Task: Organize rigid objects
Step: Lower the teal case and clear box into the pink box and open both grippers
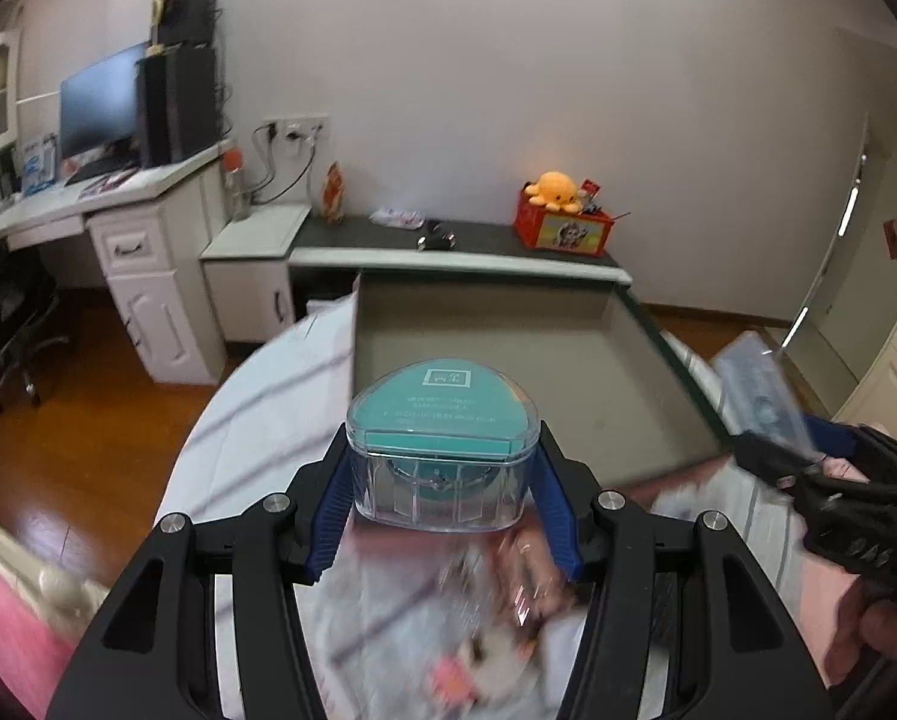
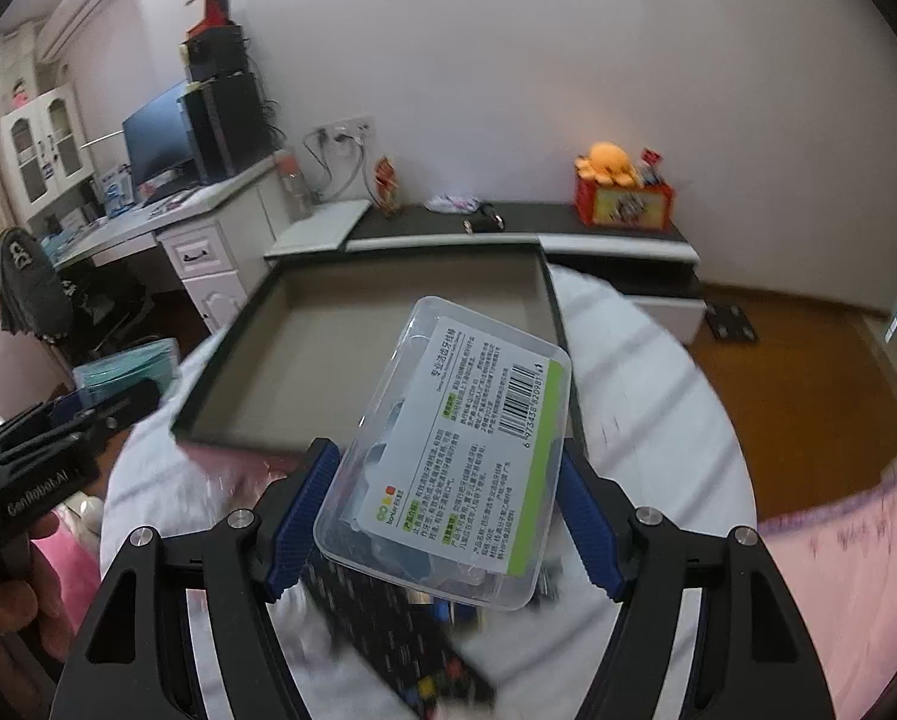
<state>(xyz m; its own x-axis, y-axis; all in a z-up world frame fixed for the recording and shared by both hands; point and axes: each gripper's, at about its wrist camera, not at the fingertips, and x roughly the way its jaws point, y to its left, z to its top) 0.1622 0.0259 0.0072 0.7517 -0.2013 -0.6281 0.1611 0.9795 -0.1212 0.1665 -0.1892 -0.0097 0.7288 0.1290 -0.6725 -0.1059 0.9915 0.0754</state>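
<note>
My left gripper (image 1: 442, 468) is shut on a clear rounded box with a teal lid (image 1: 442, 420), held above the bed. My right gripper (image 2: 445, 480) is shut on a clear flat plastic case with a printed label (image 2: 454, 450), tilted and lifted off the bedding. An open grey tray with dark rims (image 1: 676, 372) (image 2: 232, 372) lies on the bed ahead of both; its inside looks bare. The right gripper with its case (image 1: 760, 396) shows at the right in the left wrist view, and the left gripper with its teal box (image 2: 130, 369) shows at the left in the right wrist view.
Blurred small items (image 1: 508, 588) and a dark keypad-like object (image 2: 400, 630) lie on the white striped bedding below the grippers. Behind the tray runs a low dark-topped cabinet (image 1: 478, 237) with a red box and orange plush (image 1: 559, 189). A white desk with a monitor (image 1: 100, 102) stands left.
</note>
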